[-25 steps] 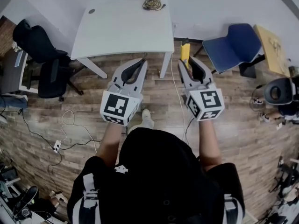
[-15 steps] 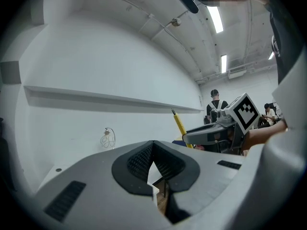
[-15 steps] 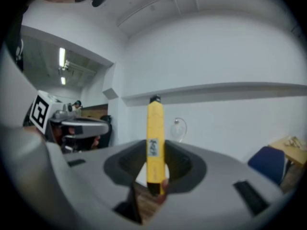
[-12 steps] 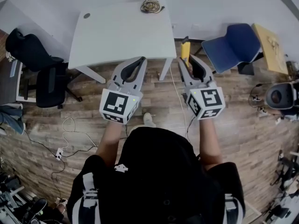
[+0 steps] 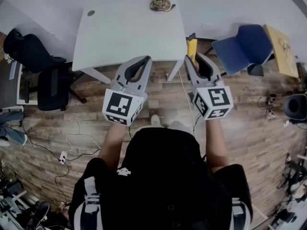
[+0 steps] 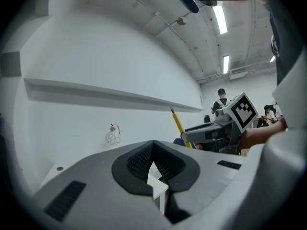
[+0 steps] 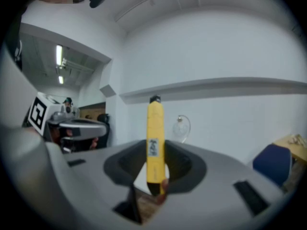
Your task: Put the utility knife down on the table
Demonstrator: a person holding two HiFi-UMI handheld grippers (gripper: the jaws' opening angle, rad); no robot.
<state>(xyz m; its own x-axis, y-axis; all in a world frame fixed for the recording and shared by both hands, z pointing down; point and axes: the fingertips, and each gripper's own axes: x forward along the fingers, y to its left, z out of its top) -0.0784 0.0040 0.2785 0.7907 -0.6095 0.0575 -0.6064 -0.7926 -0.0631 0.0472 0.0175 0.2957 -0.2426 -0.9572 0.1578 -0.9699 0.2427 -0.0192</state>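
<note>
1. The right tongs (image 5: 195, 61) are clenched on the utility knife (image 5: 191, 47). The right gripper view shows both pads pressed against the lower part of its yellow body (image 7: 154, 143).
2. The knife sticks out past the tips and ends in a small dark cap. It is off the tabletop (image 5: 129, 37), in the air just outside the right edge near the near right corner, over the wooden floor (image 5: 249, 109).
3. The left tongs (image 5: 146, 60) are clenched with the tips meeting. The left gripper view shows nothing between the pads (image 6: 141, 159). In the head view these tips sit at the near edge of the tabletop, left of its near right leg.
4. The two tongs are held side by side, apart, both pointing toward the tabletop.
5. A coil of cable (image 5: 160, 4) lies at the tabletop's far edge, towards the right.
6. A blue chair (image 5: 242, 44) stands right of the tabletop, and a black office chair (image 5: 43, 66) stands to its left.
</note>
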